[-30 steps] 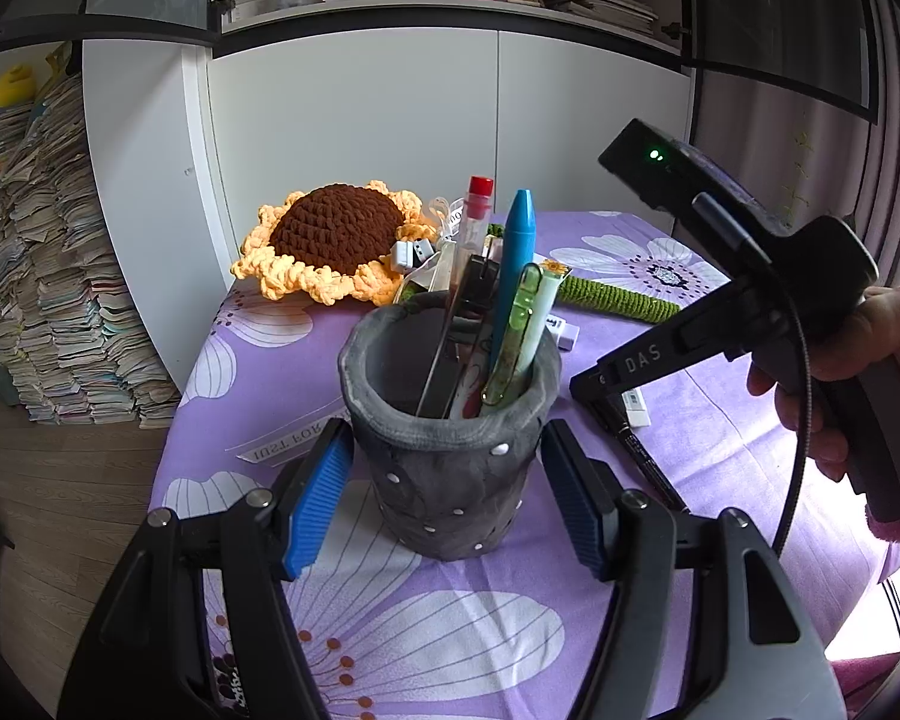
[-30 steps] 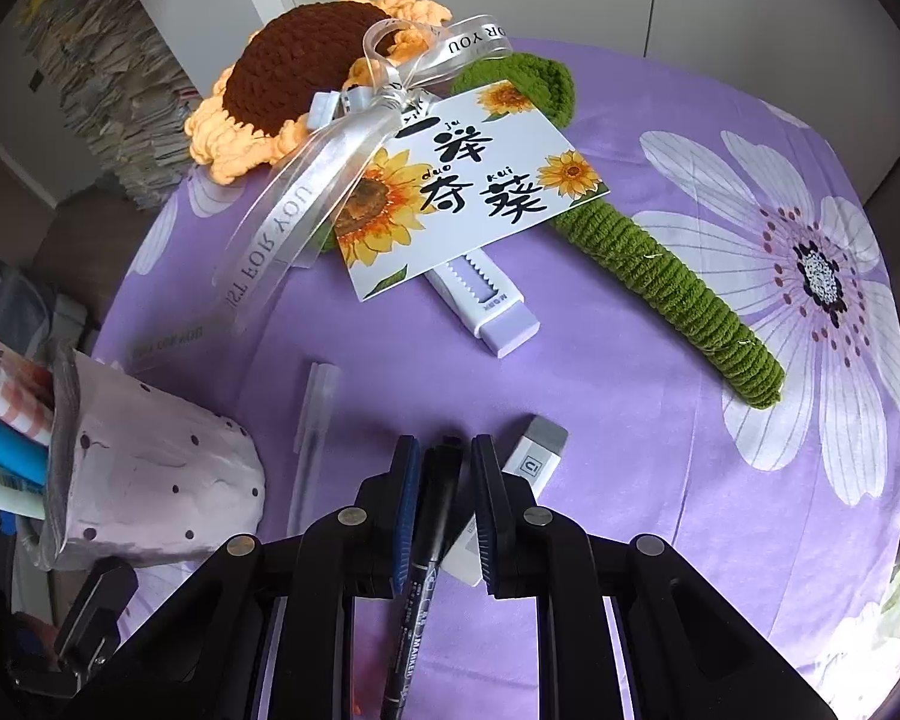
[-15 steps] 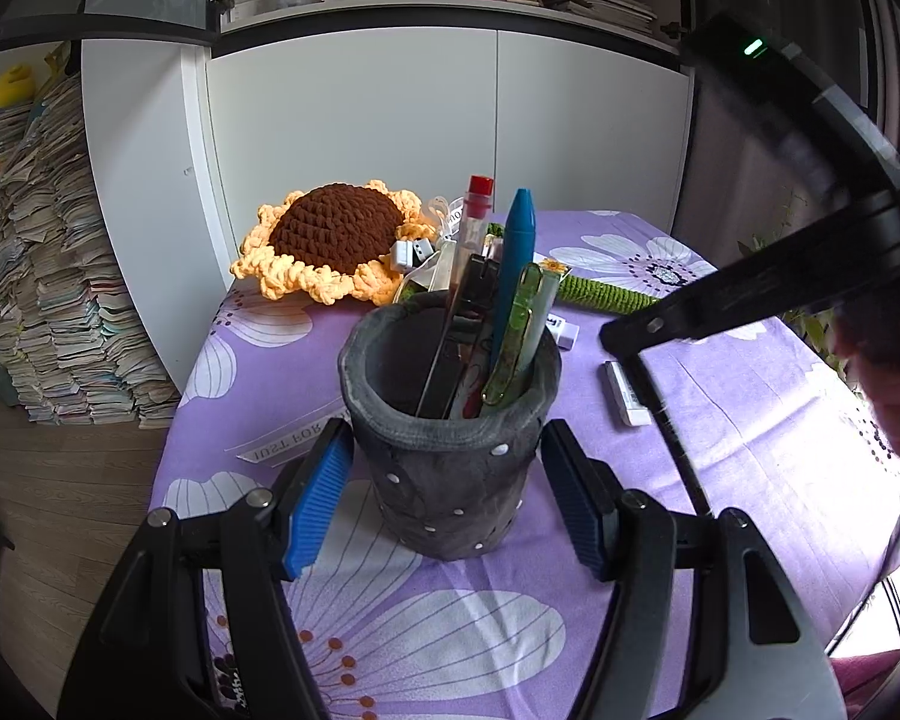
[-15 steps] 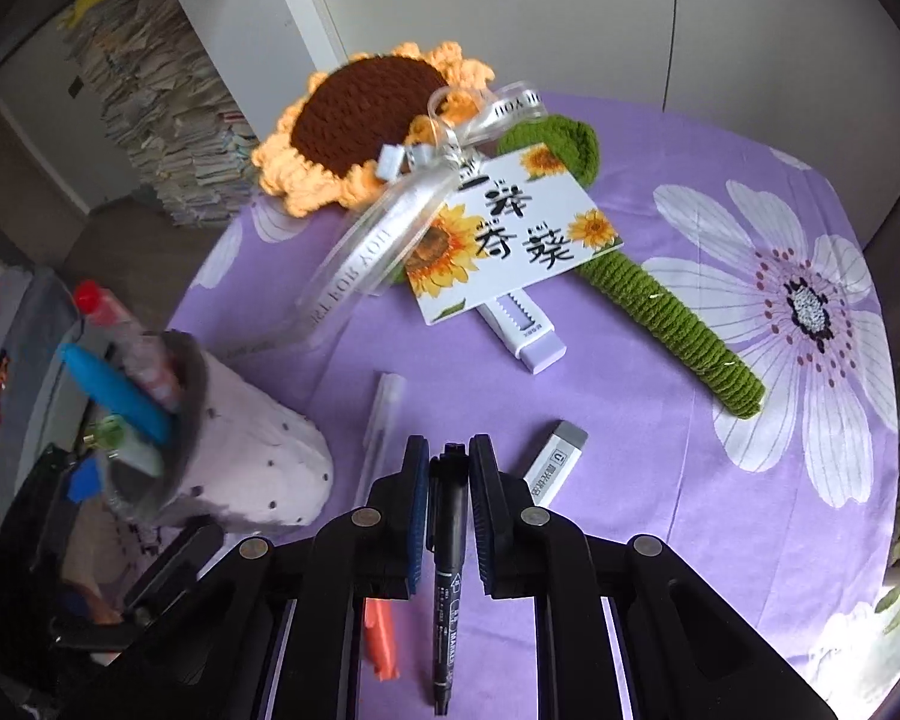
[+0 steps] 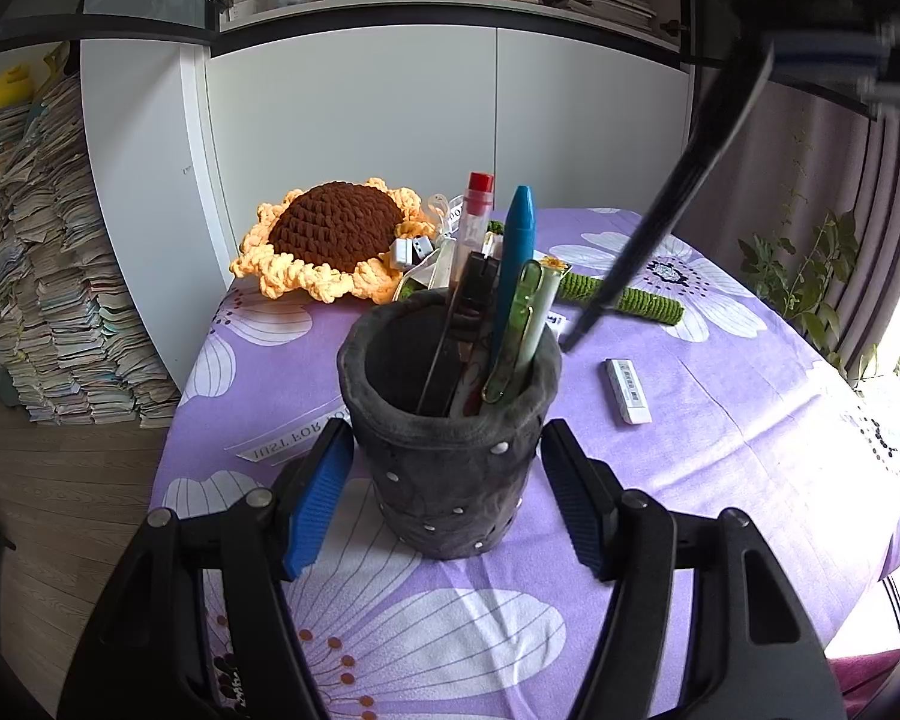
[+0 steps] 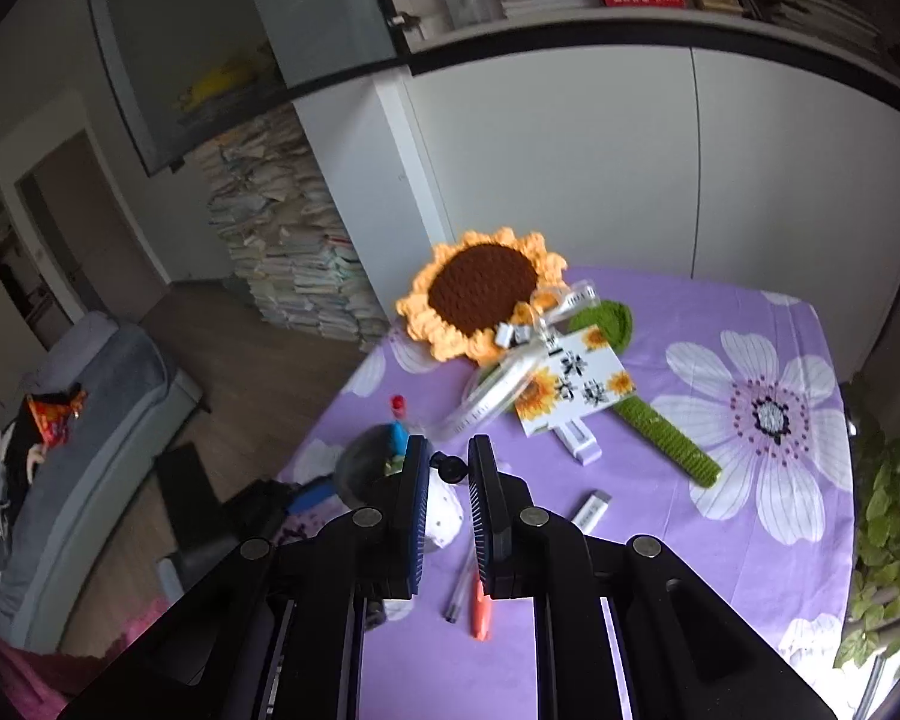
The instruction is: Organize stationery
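- Surface (image 5: 720, 432): round, under a purple cloth printed with large white flowers.
- Dark grey felt pen cup with small pale studs (image 5: 450, 420): upright near the near-left part of the surface. It holds a blue pen, a red-capped pen, a green clip pen and a black flat item.
- Left tool (image 5: 450, 498): its blue-padded jaws sit either side of the pen cup, clenched on its lower wall.
- Right tool (image 6: 448, 504): raised above the surface, jaws closed tight on a black marker pen (image 5: 672, 204). In the left wrist view the marker hangs slanted in the air, tip low, just right of the cup's rim and clear of the surface.
- White eraser in a paper sleeve (image 5: 628, 390): flat on the cloth, right of the cup.
- Clear-barrelled pen (image 6: 459, 585) and orange pen (image 6: 480, 612): side by side on the cloth, near side, right of the cup.
- White correction-tape holder (image 6: 579, 441): just beyond a sunflower-printed card (image 6: 576, 387).
- Crocheted sunflower, brown centre, yellow petals (image 5: 336, 240): at the far left edge; its green crocheted stem (image 6: 669, 438) runs to the right across the cloth. A clear ribbon is tied at the flower's neck.
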Action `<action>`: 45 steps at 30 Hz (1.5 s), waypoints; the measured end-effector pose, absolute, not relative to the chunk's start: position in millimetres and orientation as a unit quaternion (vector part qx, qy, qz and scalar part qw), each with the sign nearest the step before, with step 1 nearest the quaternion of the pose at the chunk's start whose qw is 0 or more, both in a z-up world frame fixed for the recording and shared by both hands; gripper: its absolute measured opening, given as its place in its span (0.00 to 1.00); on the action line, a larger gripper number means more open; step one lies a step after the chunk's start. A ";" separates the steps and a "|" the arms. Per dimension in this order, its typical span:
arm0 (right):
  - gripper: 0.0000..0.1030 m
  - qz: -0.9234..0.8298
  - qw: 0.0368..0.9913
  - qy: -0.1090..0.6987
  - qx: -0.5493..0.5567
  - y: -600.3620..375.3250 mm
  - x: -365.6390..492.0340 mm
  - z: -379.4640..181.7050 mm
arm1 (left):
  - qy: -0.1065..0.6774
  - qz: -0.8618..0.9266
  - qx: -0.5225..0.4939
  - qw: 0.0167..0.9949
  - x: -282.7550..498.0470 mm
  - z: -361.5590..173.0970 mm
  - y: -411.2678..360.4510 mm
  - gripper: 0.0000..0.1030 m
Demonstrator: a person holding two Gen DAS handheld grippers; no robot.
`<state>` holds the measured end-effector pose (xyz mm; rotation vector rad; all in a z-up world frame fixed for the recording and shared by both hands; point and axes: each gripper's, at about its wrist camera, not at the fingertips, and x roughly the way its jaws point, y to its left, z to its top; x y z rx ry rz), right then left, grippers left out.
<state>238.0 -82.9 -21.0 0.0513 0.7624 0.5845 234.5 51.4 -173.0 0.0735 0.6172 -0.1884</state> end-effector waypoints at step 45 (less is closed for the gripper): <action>0.14 0.194 0.879 0.435 0.001 -68.4 295.6 -72.1 | 0.303 -0.093 0.032 0.948 235.7 -173.7 50.9 0.62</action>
